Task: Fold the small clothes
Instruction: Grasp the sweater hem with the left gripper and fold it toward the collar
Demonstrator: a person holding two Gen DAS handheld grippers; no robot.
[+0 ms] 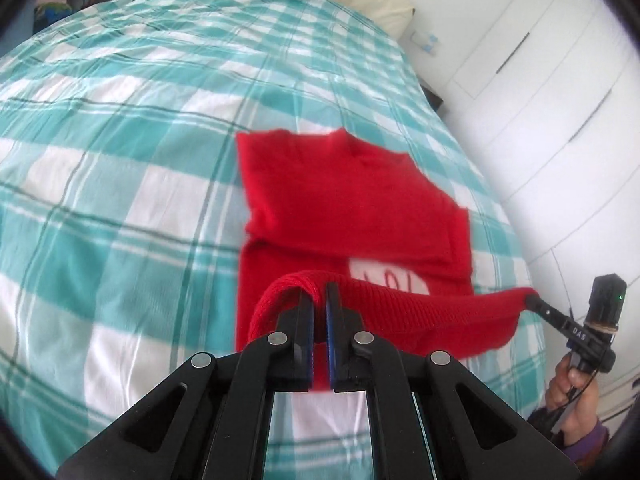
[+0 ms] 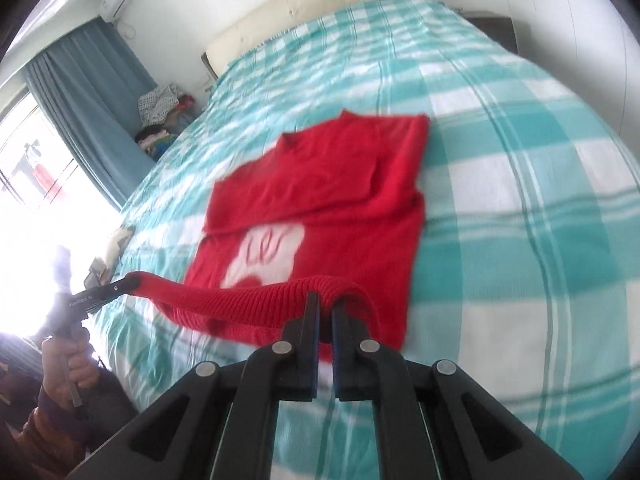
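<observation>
Where the bed [image 1: 120, 152] fills most of the room, its teal and white check cover is spread flat, with a cream headboard [image 2: 320, 12] at the far end. White cupboards [image 1: 540, 92] run along one side and a blue curtain [image 2: 88, 92] hangs by the bright window on the other, with a heap of clothes [image 2: 160, 116] beneath it.

On the cover lies the red jumper [image 1: 340, 200], its sleeves already folded in across the chest and a white patch [image 2: 264, 252] showing on the lower front. The neck end lies flat toward the headboard; the ribbed hem [image 1: 420, 300] is lifted clear of the bed and stretched between the two tools.

At one corner of the hem the left gripper [image 1: 320, 304] has its jaws closed down on the knit, the red fabric pinched between the blue pads. At the other corner the right gripper [image 2: 326, 308] is clamped the same way, a loop of rib bulging over its tips. Each hand [image 1: 572, 392] grips its handle off the bed's edge.
</observation>
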